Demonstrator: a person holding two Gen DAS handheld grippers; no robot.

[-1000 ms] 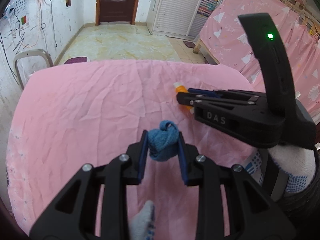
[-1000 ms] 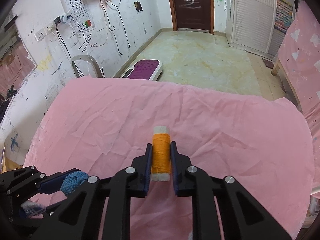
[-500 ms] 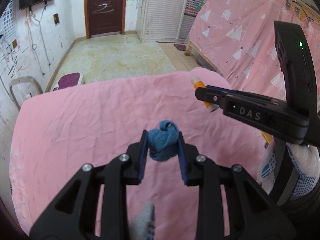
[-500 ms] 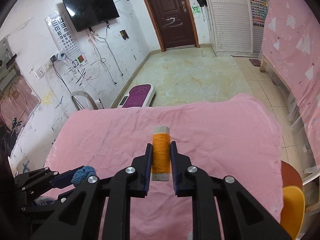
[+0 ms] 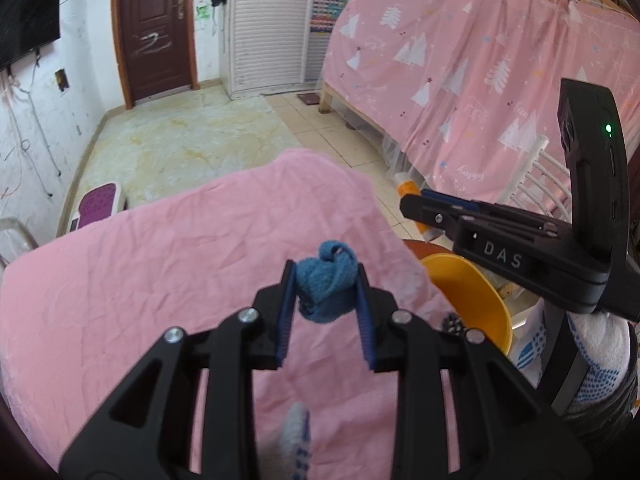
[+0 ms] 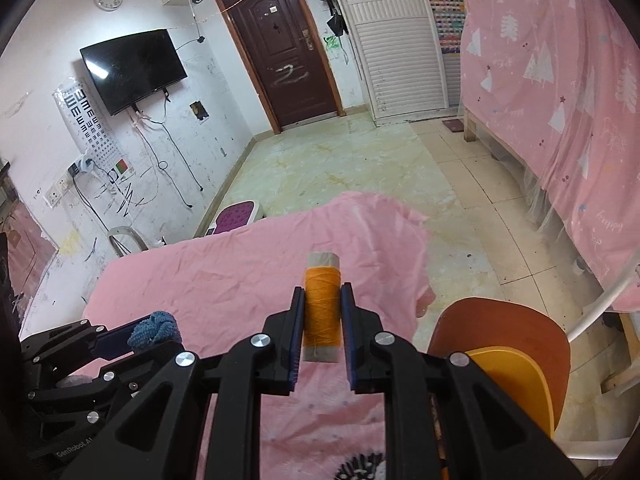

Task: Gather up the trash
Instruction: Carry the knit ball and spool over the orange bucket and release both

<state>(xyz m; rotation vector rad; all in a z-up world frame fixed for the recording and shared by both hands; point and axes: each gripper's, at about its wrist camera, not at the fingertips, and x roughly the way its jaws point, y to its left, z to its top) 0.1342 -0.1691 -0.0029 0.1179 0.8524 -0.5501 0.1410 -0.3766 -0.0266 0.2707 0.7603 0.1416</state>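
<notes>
My left gripper (image 5: pixel 325 276) is shut on a crumpled blue knitted cloth (image 5: pixel 327 286) and holds it above the pink-covered table (image 5: pixel 160 272). My right gripper (image 6: pixel 323 294) is shut on an orange thread spool (image 6: pixel 321 306), upright between its blue pads, near the table's right edge. In the left wrist view the right gripper (image 5: pixel 416 200) reaches in from the right with the spool (image 5: pixel 407 188) at its tip. In the right wrist view the left gripper (image 6: pixel 120 336) sits at the lower left with the blue cloth (image 6: pixel 155 329).
Stacked orange and yellow chairs (image 6: pixel 508 344) stand just right of the table. A pink patterned sheet (image 6: pixel 560 80) hangs along the right side. Tiled floor (image 6: pixel 340 168) lies beyond the table, with a purple scale (image 6: pixel 236 218), a white chair (image 6: pixel 126 238) and a brown door (image 6: pixel 284 52).
Both grippers have swung to the right across the table and risen a little, each keeping its object. The table's right edge and the chairs have come into view.
</notes>
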